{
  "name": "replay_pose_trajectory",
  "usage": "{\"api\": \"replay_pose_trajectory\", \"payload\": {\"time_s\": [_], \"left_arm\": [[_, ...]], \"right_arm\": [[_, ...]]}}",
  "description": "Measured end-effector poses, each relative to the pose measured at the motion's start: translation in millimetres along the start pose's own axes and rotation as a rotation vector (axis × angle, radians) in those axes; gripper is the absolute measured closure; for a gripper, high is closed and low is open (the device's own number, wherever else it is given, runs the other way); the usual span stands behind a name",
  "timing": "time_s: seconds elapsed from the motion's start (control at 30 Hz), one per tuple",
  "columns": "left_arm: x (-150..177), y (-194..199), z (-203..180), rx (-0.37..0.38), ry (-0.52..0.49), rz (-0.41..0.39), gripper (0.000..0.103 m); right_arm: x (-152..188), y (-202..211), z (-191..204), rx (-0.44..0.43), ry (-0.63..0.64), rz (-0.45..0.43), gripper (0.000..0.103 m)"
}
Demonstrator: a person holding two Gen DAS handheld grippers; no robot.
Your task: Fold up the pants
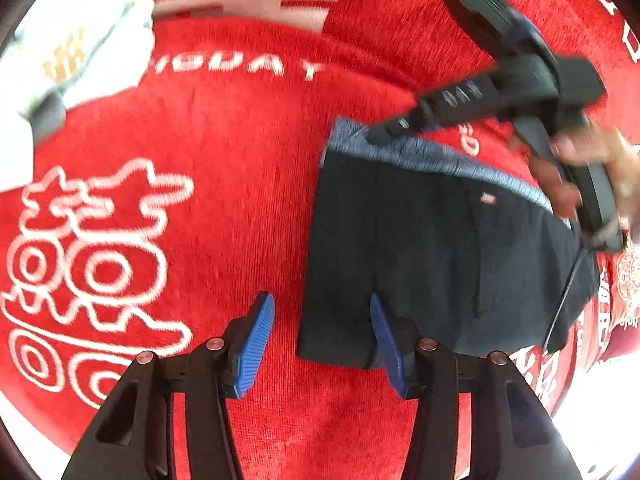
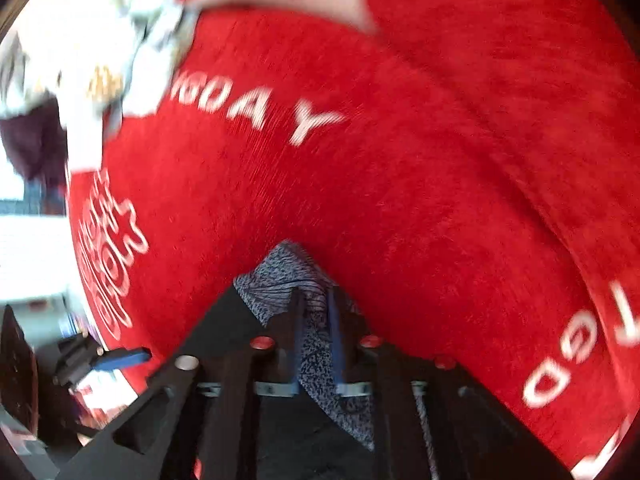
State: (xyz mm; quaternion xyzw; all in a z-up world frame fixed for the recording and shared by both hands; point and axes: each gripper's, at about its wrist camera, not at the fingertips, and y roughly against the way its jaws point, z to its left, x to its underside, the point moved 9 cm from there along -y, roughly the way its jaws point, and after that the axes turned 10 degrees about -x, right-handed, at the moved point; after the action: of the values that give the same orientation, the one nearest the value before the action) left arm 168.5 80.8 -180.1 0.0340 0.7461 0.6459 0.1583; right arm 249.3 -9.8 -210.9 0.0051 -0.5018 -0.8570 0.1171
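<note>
The left claw [image 1: 322, 344] stands wide open above the red blanket [image 1: 240, 168] with white print, and holds nothing. The dark shorts [image 1: 432, 256] lie folded flat just ahead of it and to its right; its right blue pad [image 1: 386, 344] overlaps their near edge. The right claw [image 2: 316, 320] is closed on the shorts' grey-blue waistband [image 2: 280, 280] (a bit blurred), at the far side of the shorts from the left claw.

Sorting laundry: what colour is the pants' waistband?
Heathered blue-grey waistband on dark pants; clearest in the right wrist view.
</note>
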Motion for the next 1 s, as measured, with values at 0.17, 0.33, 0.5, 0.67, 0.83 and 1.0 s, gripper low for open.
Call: {"api": "replay_pose_trajectory", "payload": {"time_s": [0.17,0.33,0.5,0.67,0.83,1.0], "left_arm": [[-49.1,17.1,-40.6,0.029,-0.035,-0.113,0.022],[-80.2,-55.3,-61.2,-0.134,-0.052,-0.045,0.022],[-93.2,-52.4,-51.5,-0.188,0.006,-0.021,0.022],[-86.1,-21.7,-86.0,-0.133,-0.053,-0.055,0.022],[-51.5,-63.5,-114.4,-0.216,-0.127,-0.011,0.019],[-49.6,-61.6,-112.2,-0.211,-0.106,-0.027,0.019]], "right_arm": [[49.0,64.0,-11.3,-0.037,-0.133,-0.162,0.079],[110.1,79.9,-72.0,0.004,-0.303,-0.206,0.085],[162.5,141.8,-135.1,0.136,-0.549,-0.428,0.073],[277.7,182.7,-142.3,-0.056,-0.765,-0.567,0.07],[375.6,169.6,-140.0,-0.138,-0.977,-0.599,0.07],[403.0,156.8,-160.8,-0.226,-1.086,-0.681,0.068]]}}
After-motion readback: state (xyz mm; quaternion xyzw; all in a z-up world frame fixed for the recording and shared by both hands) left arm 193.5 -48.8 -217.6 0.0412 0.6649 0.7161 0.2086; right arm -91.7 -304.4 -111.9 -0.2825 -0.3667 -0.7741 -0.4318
